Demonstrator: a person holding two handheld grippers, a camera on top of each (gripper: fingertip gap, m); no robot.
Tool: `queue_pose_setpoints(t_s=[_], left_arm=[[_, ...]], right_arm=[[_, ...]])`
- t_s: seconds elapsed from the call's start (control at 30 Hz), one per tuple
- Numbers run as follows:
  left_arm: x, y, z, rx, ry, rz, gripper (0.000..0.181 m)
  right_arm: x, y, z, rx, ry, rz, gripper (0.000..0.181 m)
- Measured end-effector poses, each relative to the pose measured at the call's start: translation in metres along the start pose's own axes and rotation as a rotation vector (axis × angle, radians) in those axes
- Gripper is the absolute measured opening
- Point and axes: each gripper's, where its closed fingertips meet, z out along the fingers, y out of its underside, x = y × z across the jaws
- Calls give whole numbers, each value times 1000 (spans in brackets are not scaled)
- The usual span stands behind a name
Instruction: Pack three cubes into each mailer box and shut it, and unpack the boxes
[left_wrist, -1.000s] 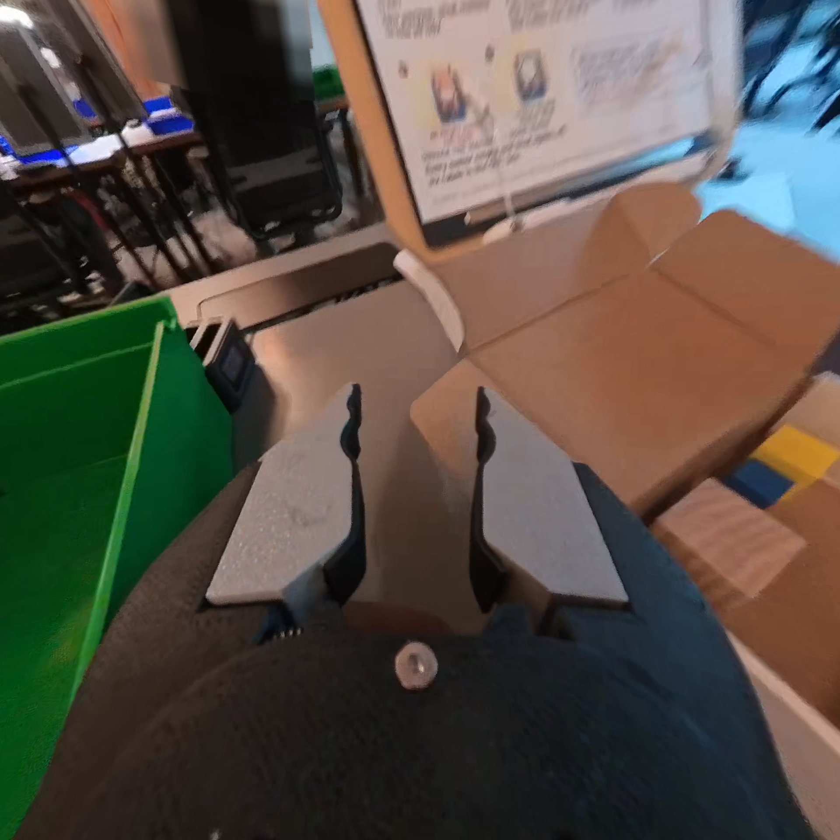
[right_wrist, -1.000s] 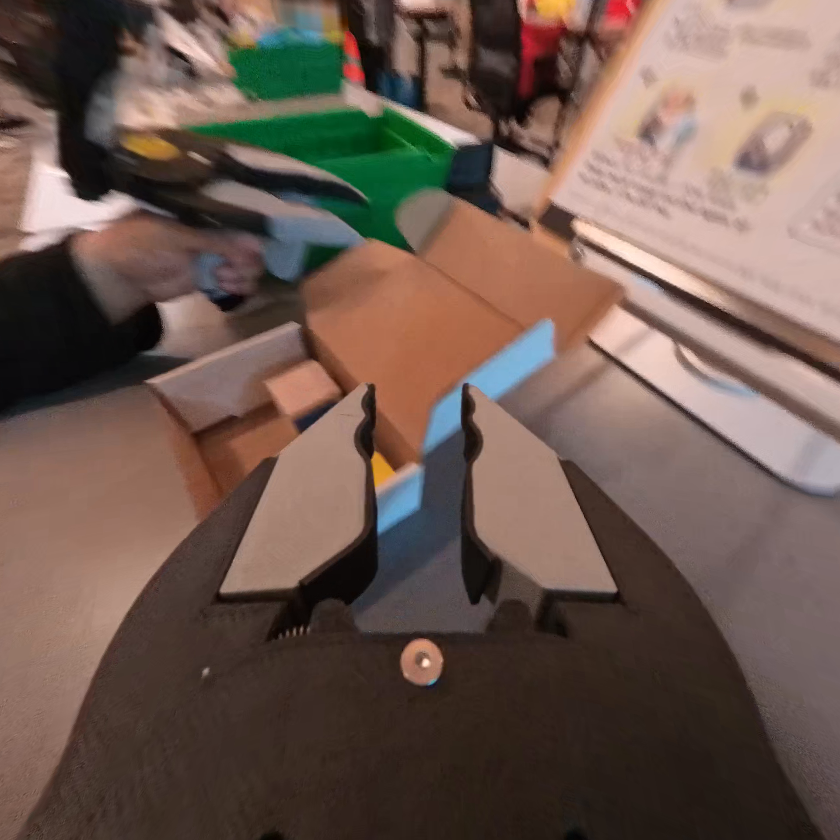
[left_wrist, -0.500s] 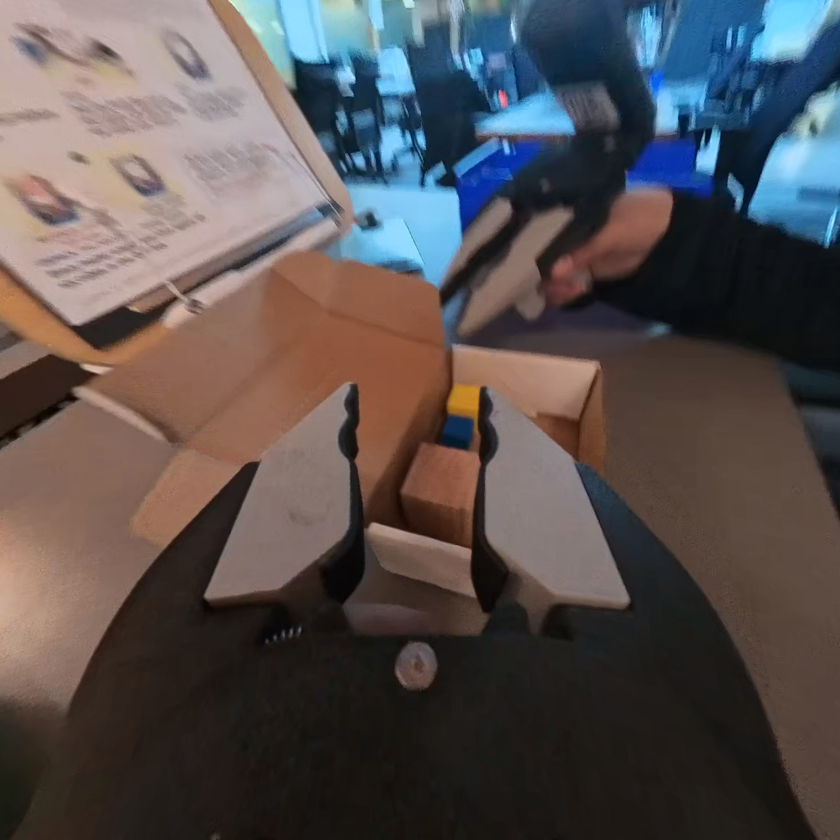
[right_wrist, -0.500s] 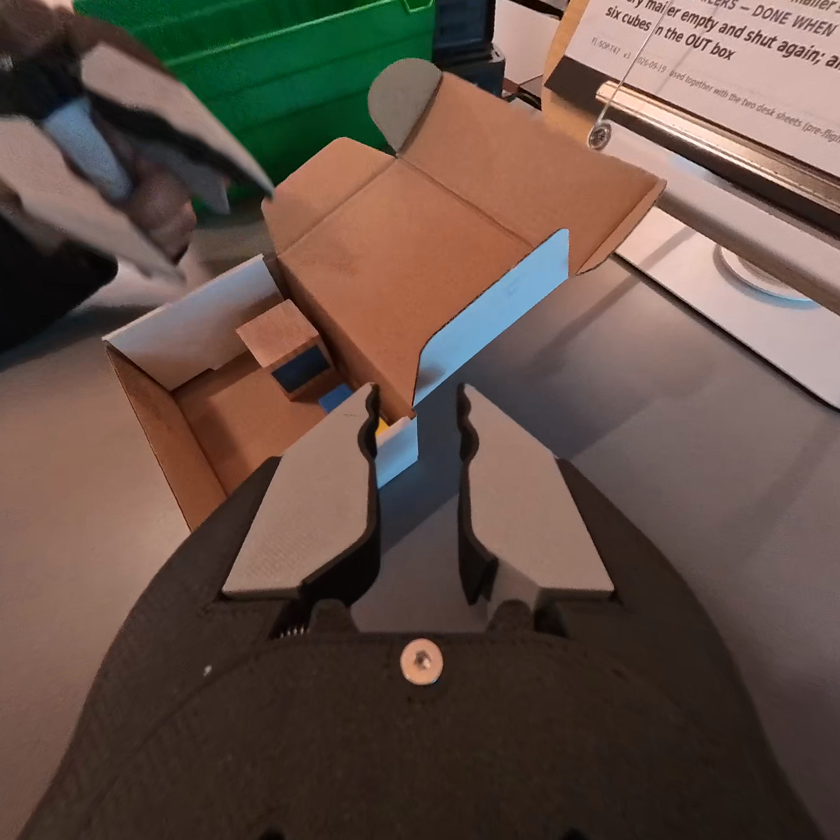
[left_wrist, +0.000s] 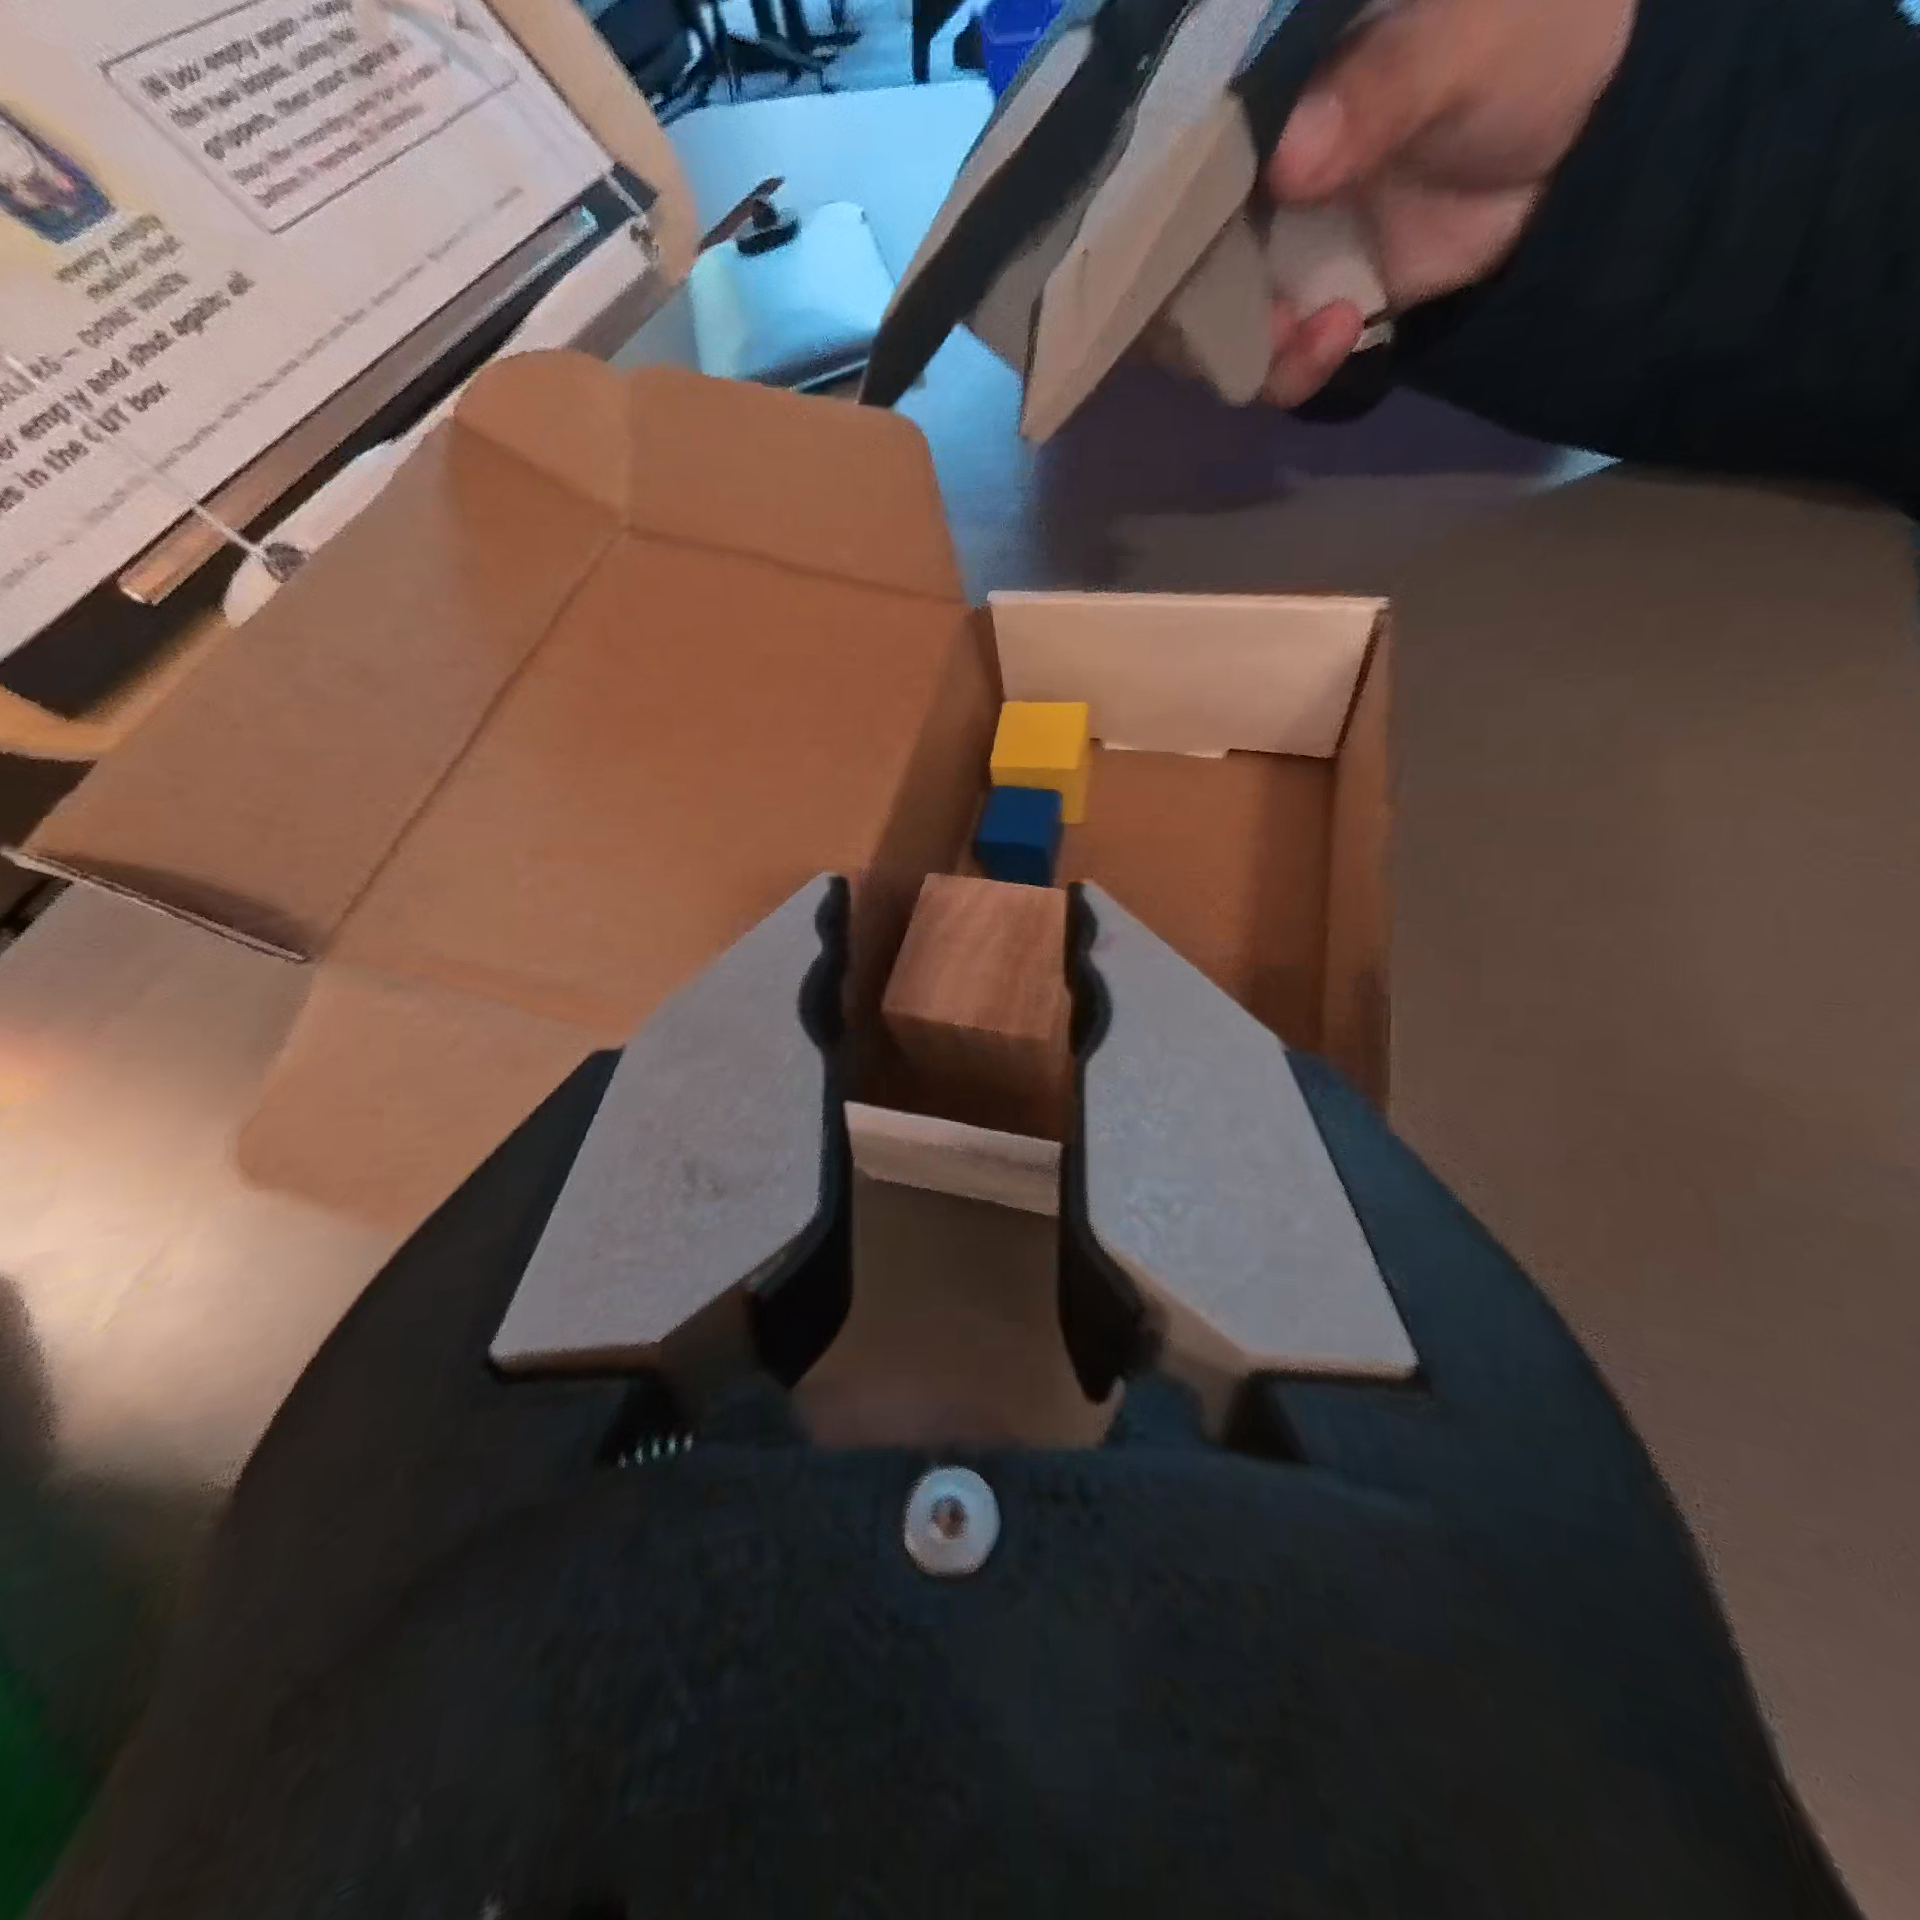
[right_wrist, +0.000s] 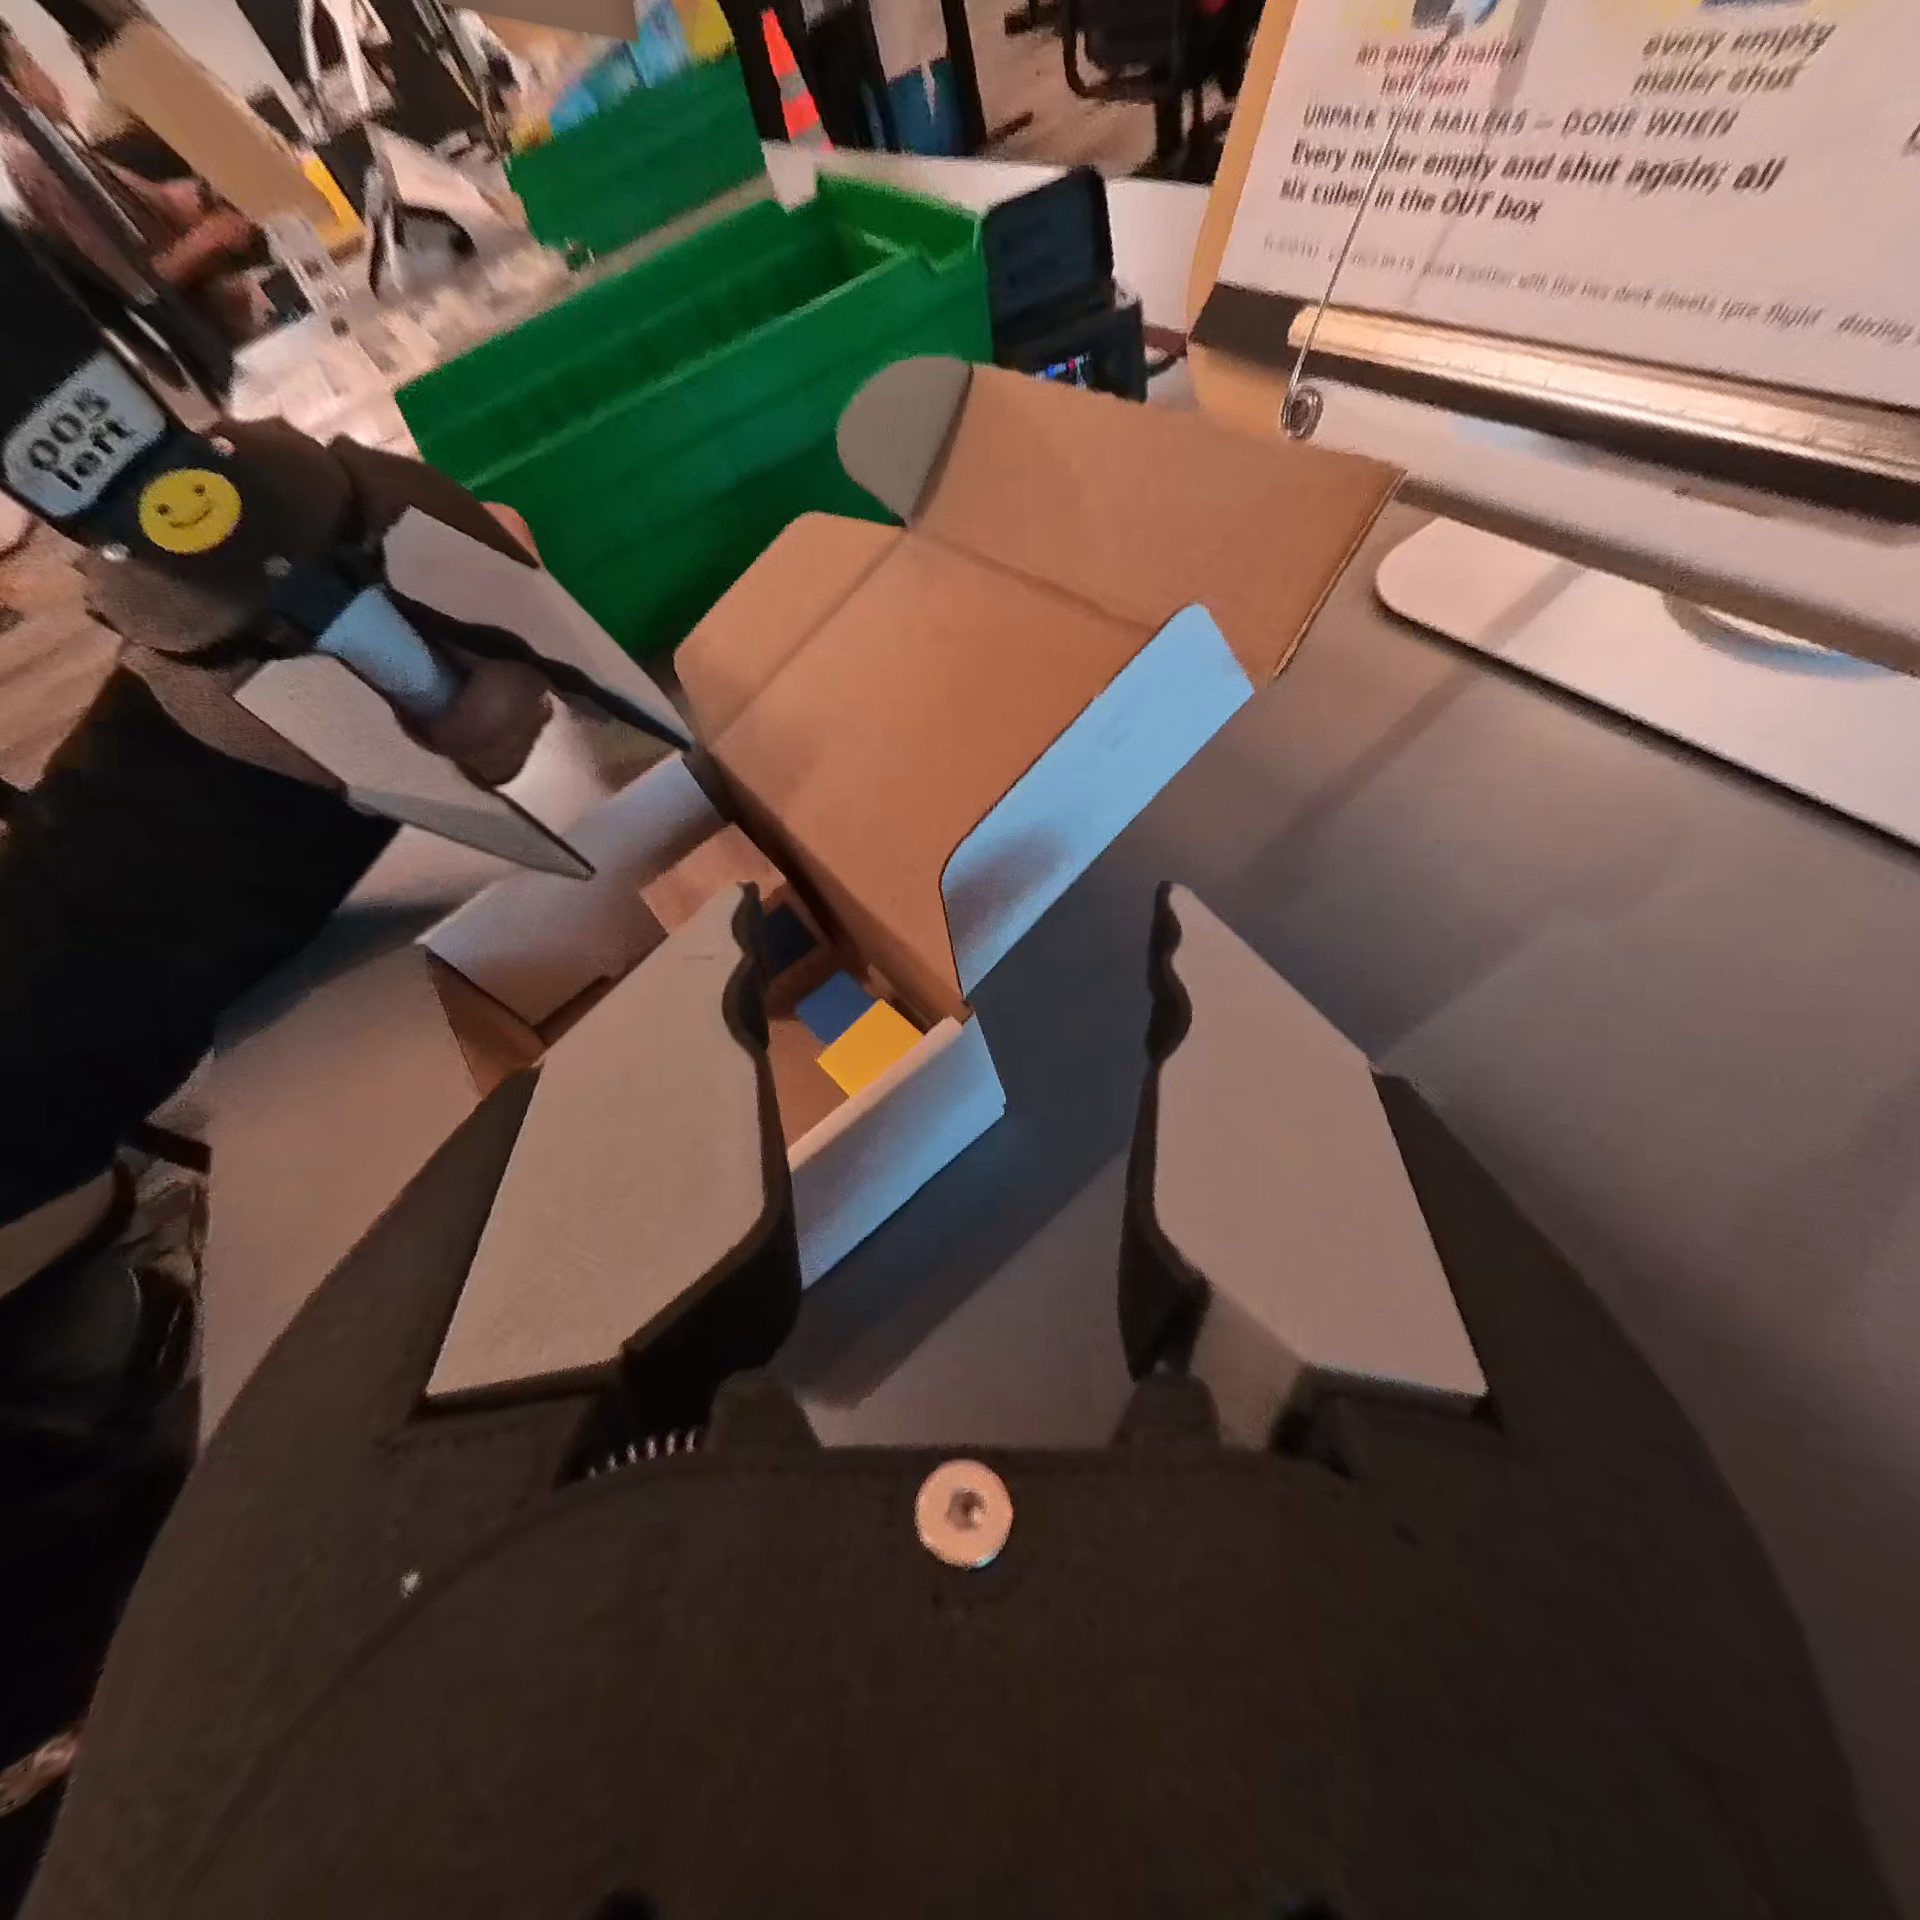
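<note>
A brown mailer box (left_wrist: 1356, 831) stands open on the table, its lid (left_wrist: 582, 748) leaning back. Inside lie a yellow cube (left_wrist: 1039, 743), a blue cube (left_wrist: 1018, 836) and a larger wooden cube (left_wrist: 982, 966) in a row along the lid side. My left gripper (left_wrist: 953, 914) is open over the box's near wall, and the wooden cube shows between its fingertips. My right gripper (right_wrist: 956, 899) is wide open at the opposite end of the box (right_wrist: 894, 1143), near the lid's white flap (right_wrist: 1101, 769). There the yellow cube (right_wrist: 868, 1044) and blue cube (right_wrist: 831, 1003) show. Each gripper appears in the other's view: left (right_wrist: 634, 808), right (left_wrist: 956, 405).
A green bin (right_wrist: 707, 416) stands behind the box. A clipboard with an instruction sheet (right_wrist: 1558, 156) stands on a white base (right_wrist: 1610, 644) beside the lid. A black device (right_wrist: 1049, 291) sits between the bin and the clipboard. The grey table (left_wrist: 1610, 935) extends to the right of the box.
My left gripper swung from beside the green bin to over the box and closed in on the wooden cube. My right gripper's jaws opened much wider.
</note>
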Motion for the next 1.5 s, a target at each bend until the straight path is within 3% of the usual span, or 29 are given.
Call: queue_pose_setpoints(t_s=[0.1, 0.33, 0.47, 0.63, 0.83, 0.93, 1.0, 1.13, 1.3, 1.4, 1.5], left_arm=[[13, 6, 5, -124, 84, -3, 49], [8, 34, 19, -558, 49, 197, 50], [11, 45, 19, -752, 104, 265, 52], [1, 47, 24, -890, 77, 411, 46], [-3, 46, 30, -895, 74, 469, 45], [7, 50, 23, -916, 134, 505, 63], [5, 50, 20, -937, 136, 576, 47], [7, 48, 19, -958, 171, 576, 44], [24, 39, 27, -847, 281, 371, 42], [29, 58, 25, -945, 318, 314, 59], [33, 56, 31, -959, 336, 320, 44]], right_arm=[[2, -4, -2, 23, 1, 4, 72], [7, -2, 2, 35, 13, 4, 72], [4, -2, 3, 30, 0, -9, 70], [-6, -3, 3, 29, -23, -50, 69], [-9, -3, 0, 29, -47, -62, 61], [-14, -4, -2, 37, -92, -50, 62], [-15, -4, -2, 40, -94, -58, 60], [-12, -3, -3, 32, -68, -74, 59], [-5, -8, -8, 61, -67, -30, 55], [-3, -11, -10, 73, -61, -23, 55], [-3, -10, -10, 71, -55, -35, 52]])
